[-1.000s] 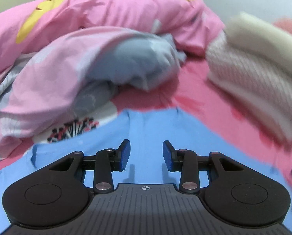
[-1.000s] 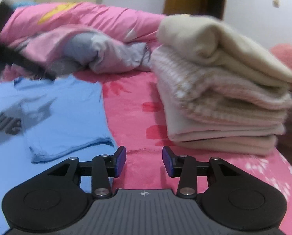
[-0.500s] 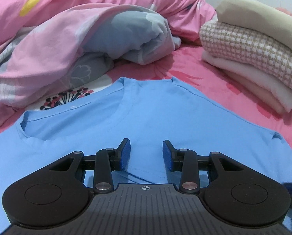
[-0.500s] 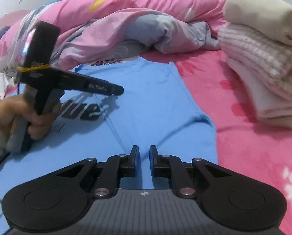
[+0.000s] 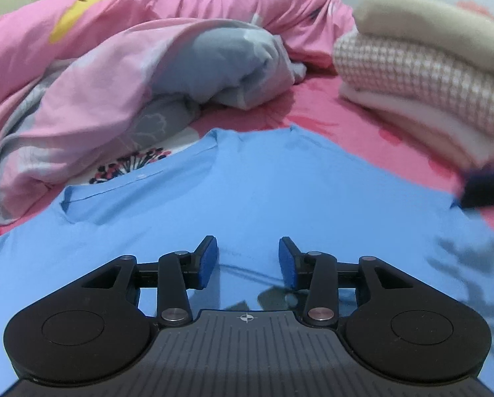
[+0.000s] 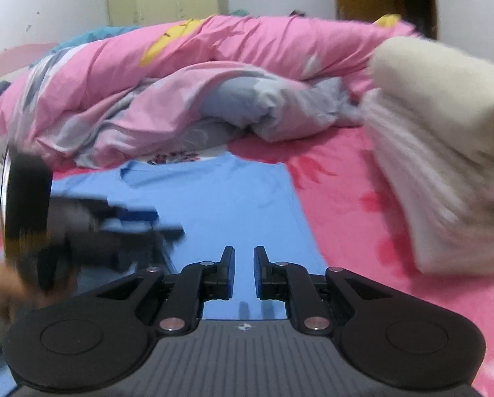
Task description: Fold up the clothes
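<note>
A: Where does the garment lie, and why is it laid so?

B: I see the blue T-shirt (image 5: 267, 198) spread flat on the bed (image 5: 372, 125), neckline toward the rumpled pink duvet (image 5: 121, 76). Flat and face down, I judge, because that leaves the sleeves and side edges free for the first fold. In the right wrist view its far sleeve edge runs along the pink sheet.

A: State of each tool?

B: My left tool (image 5: 247, 259) hovers low over the shirt's upper back; its jaws stand partly apart and have just been opening, with cloth below them but nothing pinched. My right tool (image 6: 243, 273) has a narrow gap; its jaws closed within the last second. I see blue fabric through that gap, yet the pads do not press on any. In the right wrist view the left tool shows as a dark blur over the shirt, with part of the person's hand (image 6: 2, 284) at the frame edge.

A: Why the pile at the side?

B: The stack of folded clothes (image 5: 425, 76), cream on top, checked knit beneath, pale layers under that, sits well apart from the shirt. I take it as the place for finished pieces.

A: Any containers?

B: None in view; the bed alone carries everything.
</note>
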`<state>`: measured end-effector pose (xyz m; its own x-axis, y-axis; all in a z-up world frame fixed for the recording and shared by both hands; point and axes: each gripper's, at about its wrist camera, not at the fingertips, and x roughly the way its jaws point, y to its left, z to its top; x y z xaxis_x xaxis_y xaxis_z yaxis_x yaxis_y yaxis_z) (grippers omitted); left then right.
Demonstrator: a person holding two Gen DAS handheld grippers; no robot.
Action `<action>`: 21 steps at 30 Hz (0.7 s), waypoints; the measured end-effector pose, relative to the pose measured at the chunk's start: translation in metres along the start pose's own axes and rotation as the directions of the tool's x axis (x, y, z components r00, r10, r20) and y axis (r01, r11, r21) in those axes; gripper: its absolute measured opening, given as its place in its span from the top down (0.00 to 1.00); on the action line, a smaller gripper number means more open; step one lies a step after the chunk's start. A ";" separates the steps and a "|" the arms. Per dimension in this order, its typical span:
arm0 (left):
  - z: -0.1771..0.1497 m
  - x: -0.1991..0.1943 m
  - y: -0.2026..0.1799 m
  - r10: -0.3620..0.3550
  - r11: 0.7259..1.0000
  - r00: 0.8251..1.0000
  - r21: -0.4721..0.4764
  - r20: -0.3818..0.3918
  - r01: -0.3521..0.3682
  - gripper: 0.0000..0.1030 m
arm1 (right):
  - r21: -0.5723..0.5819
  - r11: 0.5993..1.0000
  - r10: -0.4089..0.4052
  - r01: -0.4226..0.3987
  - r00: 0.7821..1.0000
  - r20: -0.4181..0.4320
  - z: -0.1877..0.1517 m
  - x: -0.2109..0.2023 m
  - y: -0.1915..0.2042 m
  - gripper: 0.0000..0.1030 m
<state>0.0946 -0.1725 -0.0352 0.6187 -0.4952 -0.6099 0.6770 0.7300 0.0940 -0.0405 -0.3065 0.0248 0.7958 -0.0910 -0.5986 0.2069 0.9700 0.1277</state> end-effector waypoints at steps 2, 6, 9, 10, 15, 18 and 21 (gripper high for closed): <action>-0.005 0.000 0.000 0.016 1.000 1.000 -0.006 0.020 -0.016 0.54 | 0.019 0.999 0.026 -0.026 0.999 -0.018 0.019 0.026 -0.004 0.88; -0.009 0.001 0.008 0.012 0.998 1.000 -0.056 0.029 -0.010 0.47 | 0.075 0.997 0.007 -0.003 0.998 -0.056 0.050 0.090 -0.027 0.88; -0.010 0.002 0.012 -0.001 0.997 1.000 -0.081 0.027 0.003 0.46 | 0.144 0.989 0.001 0.015 0.994 -0.109 0.067 0.144 -0.049 0.89; -0.011 0.002 0.013 -0.005 0.996 1.000 -0.087 0.028 0.007 0.46 | 0.178 0.984 0.001 0.025 0.990 -0.140 0.069 0.162 -0.058 0.89; -0.012 0.001 0.011 0.002 0.997 0.999 -0.080 0.034 0.001 0.46 | 0.258 0.959 -0.098 0.121 0.990 -0.100 0.084 0.184 -0.081 0.92; -0.011 0.001 0.012 -0.004 0.996 0.999 -0.087 0.034 0.006 0.46 | 0.302 0.941 -0.135 0.151 0.988 -0.073 0.088 0.160 -0.092 0.92; -0.011 0.001 0.013 -0.008 0.996 0.999 -0.093 0.033 0.011 0.46 | 0.342 0.936 -0.070 0.079 0.997 -0.040 0.081 0.117 -0.089 0.91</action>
<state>0.0995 -0.1581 -0.0432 0.6265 -0.5162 -0.5840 0.6435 0.7653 0.0140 0.0799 -0.4220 0.0077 0.7561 -0.1493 -0.6372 0.4515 0.8239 0.3427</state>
